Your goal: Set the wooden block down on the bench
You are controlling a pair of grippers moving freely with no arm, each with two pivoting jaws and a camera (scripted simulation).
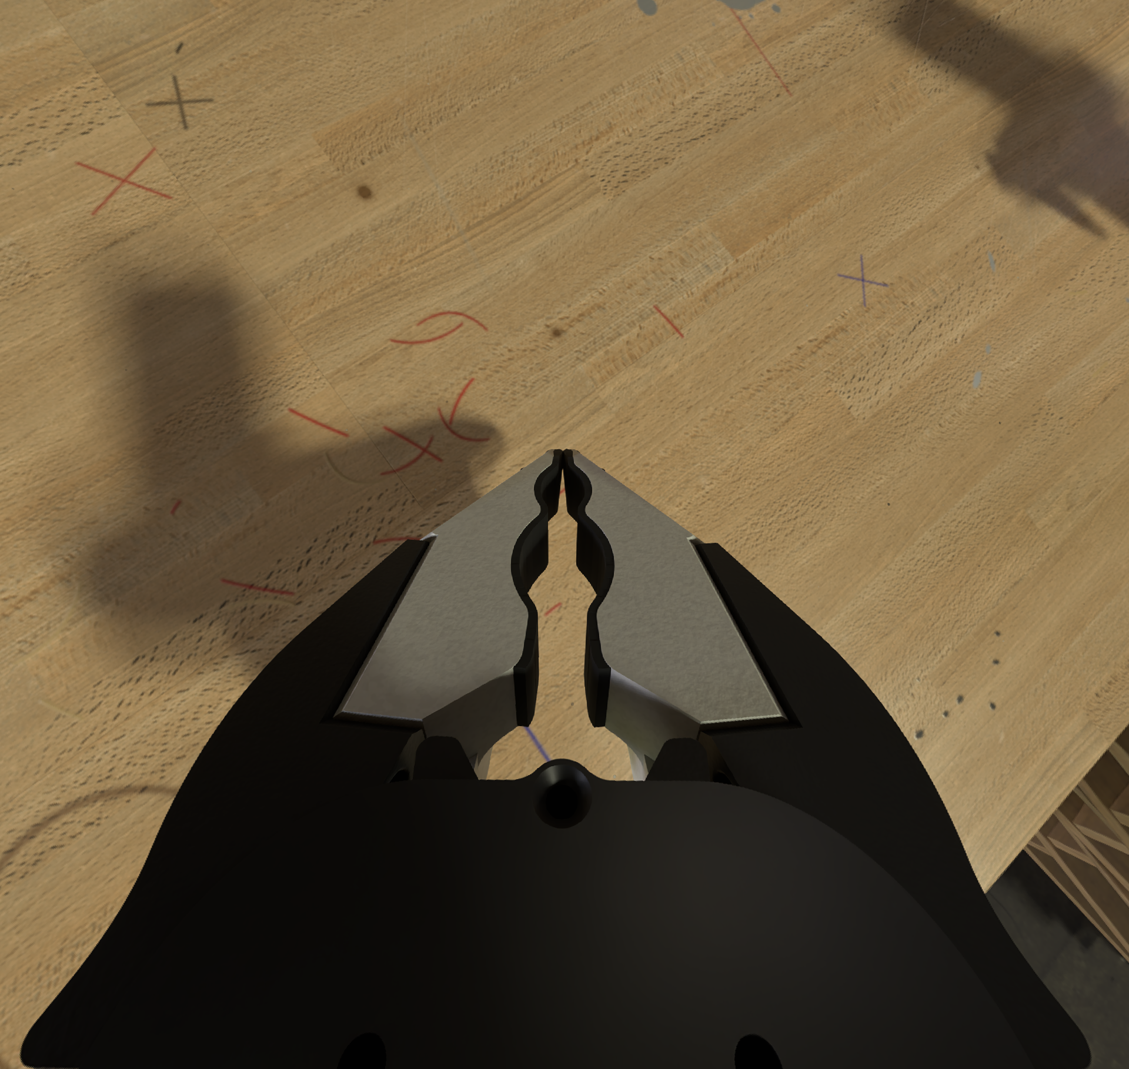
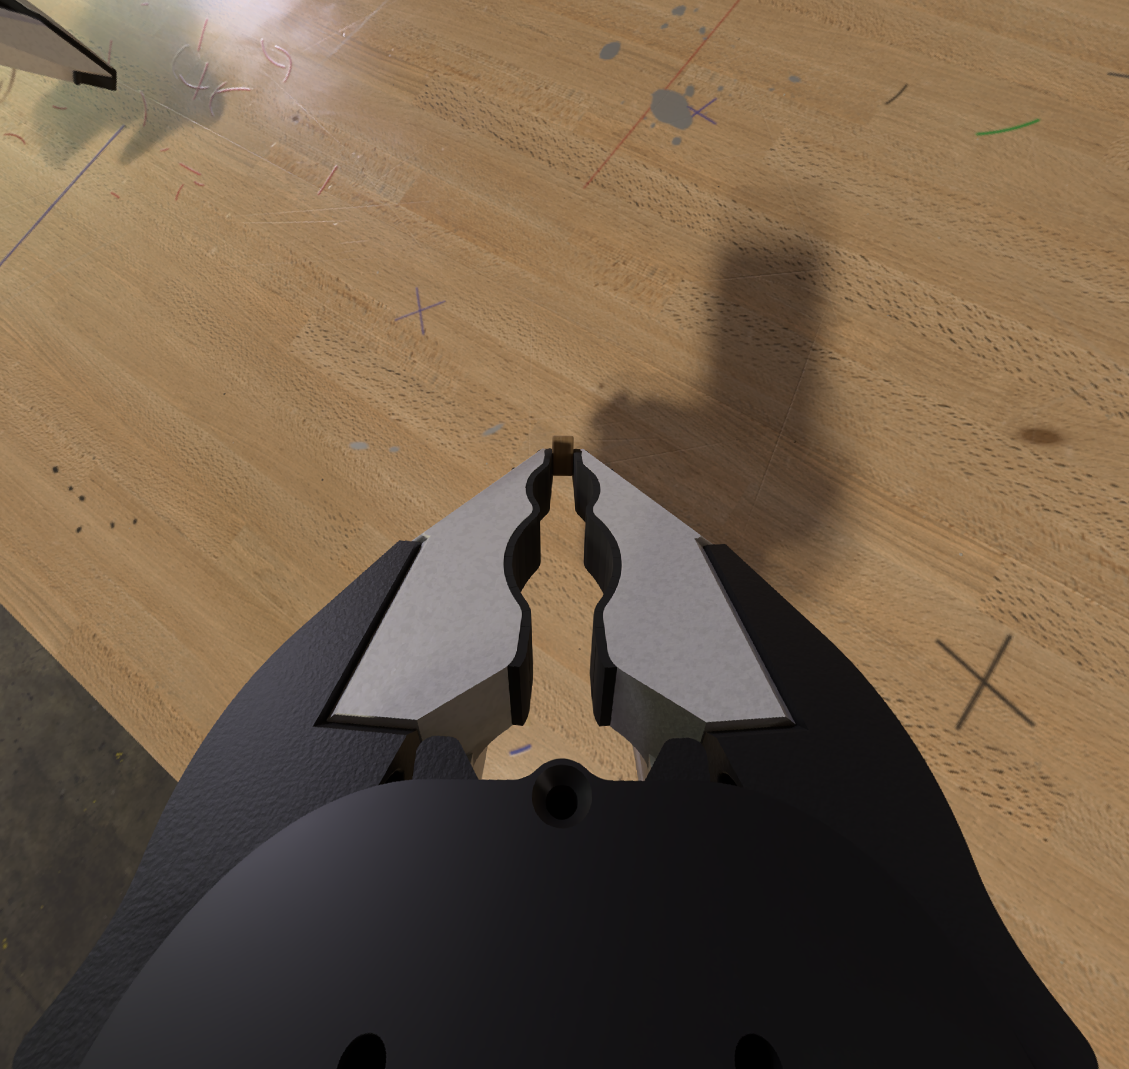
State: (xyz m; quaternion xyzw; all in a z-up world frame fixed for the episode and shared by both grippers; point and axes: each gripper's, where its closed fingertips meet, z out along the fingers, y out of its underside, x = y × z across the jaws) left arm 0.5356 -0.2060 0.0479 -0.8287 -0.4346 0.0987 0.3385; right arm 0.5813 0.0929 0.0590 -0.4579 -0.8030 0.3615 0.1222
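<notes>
Bench (image 2: 305, 429) with paint splats (image 2: 669, 108); right gripper (image 2: 562, 459) clamped on wooden block (image 2: 562, 447), left gripper (image 1: 562, 456) together, empty.

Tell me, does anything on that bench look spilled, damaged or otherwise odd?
Only wear marks. The bench carries grey paint splatters, pen crosses and scribbles. Nothing is spilled or broken. The right gripper pinches a tiny wooden block at its very fingertips, a shallow hold. The left gripper is shut, empty.
</notes>
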